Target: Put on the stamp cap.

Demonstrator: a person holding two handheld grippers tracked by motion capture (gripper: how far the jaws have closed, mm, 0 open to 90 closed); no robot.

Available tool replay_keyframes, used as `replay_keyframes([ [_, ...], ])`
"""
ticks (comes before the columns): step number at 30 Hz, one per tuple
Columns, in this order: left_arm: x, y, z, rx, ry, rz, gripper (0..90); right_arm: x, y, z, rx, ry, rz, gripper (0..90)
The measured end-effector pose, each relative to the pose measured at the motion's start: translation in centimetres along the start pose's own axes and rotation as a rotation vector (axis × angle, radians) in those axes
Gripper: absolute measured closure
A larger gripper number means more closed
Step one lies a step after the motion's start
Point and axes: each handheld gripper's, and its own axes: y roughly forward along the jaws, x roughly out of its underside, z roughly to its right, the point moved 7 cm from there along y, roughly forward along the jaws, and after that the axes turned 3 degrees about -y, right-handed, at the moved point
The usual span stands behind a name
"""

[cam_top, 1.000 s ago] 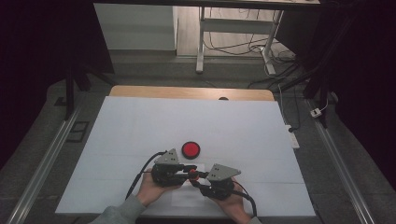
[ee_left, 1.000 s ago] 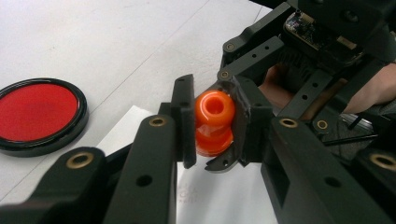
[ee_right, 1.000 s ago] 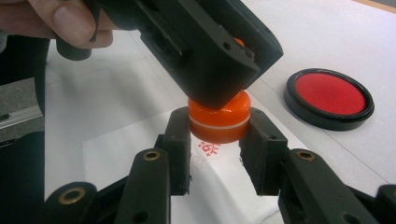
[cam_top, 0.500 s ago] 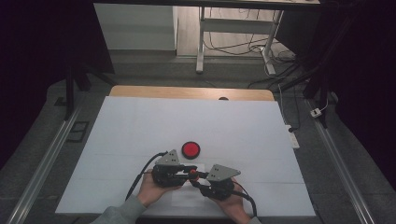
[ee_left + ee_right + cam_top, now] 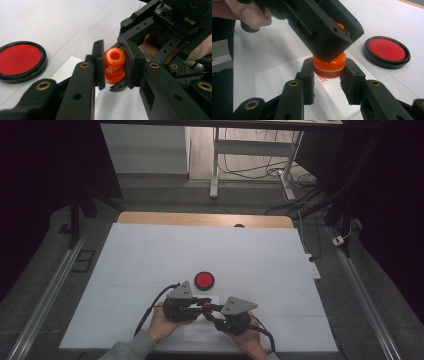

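Both claws pinch one small glossy orange plastic piece (image 5: pixel 114 65): the left claw (image 5: pixel 113 65) clamps its ringed top, the right claw (image 5: pixel 328 68) its rounded base. A round red black-rimmed disc (image 5: pixel 204 280) lies on the white counter (image 5: pixel 150 250) just beyond them.

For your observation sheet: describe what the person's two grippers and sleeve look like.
Both the left gripper and the right gripper are black, each topped by a grey three-cornered plate and trailing a black cable. Their jaws are black bars with brass-coloured pivot pins. A grey sleeve covers the left forearm.
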Motion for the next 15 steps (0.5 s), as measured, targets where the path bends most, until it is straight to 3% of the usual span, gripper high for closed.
replay_keyframes([
  [15, 0.18, 0.12, 0.13, -0.016, 0.003, 0.000, 72.5, 0.11, 0.05, -0.01, -0.001, -0.016, -0.012, 64.6],
])
